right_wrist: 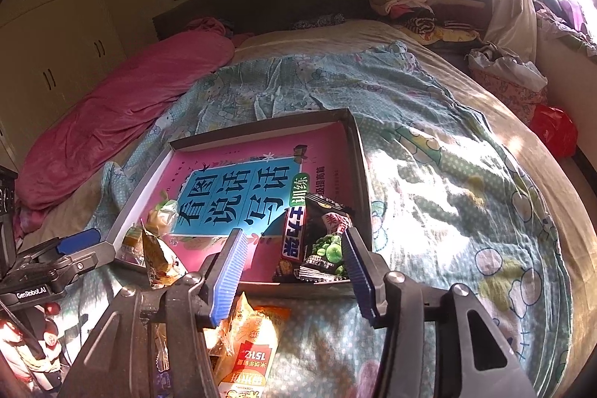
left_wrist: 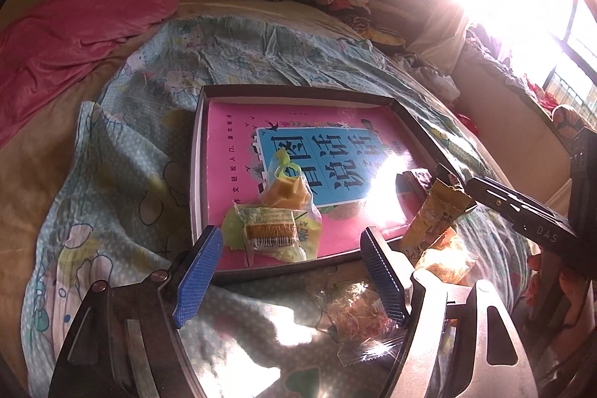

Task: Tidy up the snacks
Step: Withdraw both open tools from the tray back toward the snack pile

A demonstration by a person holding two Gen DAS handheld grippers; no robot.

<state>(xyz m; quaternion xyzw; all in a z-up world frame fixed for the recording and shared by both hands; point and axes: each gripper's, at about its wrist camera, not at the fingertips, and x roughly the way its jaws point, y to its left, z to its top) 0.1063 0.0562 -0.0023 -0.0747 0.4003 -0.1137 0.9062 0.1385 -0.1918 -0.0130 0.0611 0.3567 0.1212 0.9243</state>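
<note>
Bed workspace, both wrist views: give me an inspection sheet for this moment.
Surface: bed with a rumpled teal cartoon-print quilt.
Job's things: shallow dark cardboard tray with a pink book inside; green-and-clear snack bags at its near left, brown bar and black green-pea packet at its near right; yellow stick packet leaning on the near edge; clear and orange packets loose on the quilt.
Clutter: pink blanket, clothes pile.
Grippers: left gripper open, empty; right gripper open, empty.
Cables: nothing seen.
Surroundings: dark headboard, white cupboards, glaring window.
</note>
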